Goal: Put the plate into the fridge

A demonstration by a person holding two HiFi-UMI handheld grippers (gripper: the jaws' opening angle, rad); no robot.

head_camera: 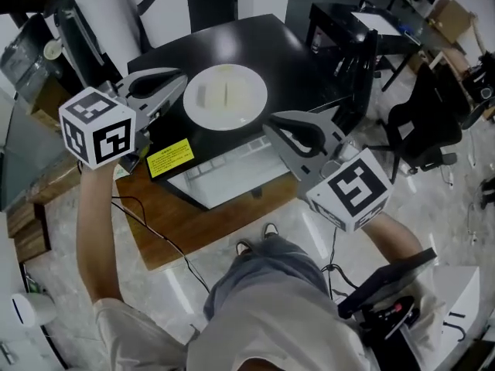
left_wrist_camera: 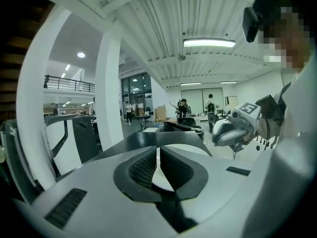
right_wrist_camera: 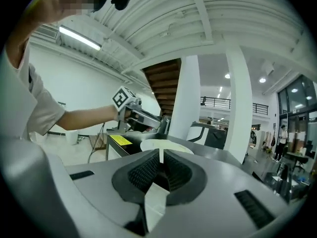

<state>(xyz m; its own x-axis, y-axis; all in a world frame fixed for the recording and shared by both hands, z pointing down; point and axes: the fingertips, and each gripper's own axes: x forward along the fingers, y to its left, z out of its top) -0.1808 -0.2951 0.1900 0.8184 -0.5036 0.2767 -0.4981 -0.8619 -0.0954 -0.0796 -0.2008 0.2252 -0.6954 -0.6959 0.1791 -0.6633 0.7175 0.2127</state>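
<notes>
In the head view, the fridge top (head_camera: 294, 60) lies bare above and to the right of the plate (head_camera: 225, 96), so there is free room on that side. The left gripper (head_camera: 179, 82) crowds the plate's left rim and the right gripper (head_camera: 272, 124) its lower right. At right, a black chair (head_camera: 429, 122) and a black table (head_camera: 331, 15) stand near the fridge's edge. At lower centre, the person's feet (head_camera: 270, 229) stand before the fridge's white shelved front (head_camera: 232, 168). A cable (head_camera: 147, 226) trails at lower left.

left gripper (head_camera: 179, 82) closed, right gripper (head_camera: 274, 124) closed
</notes>
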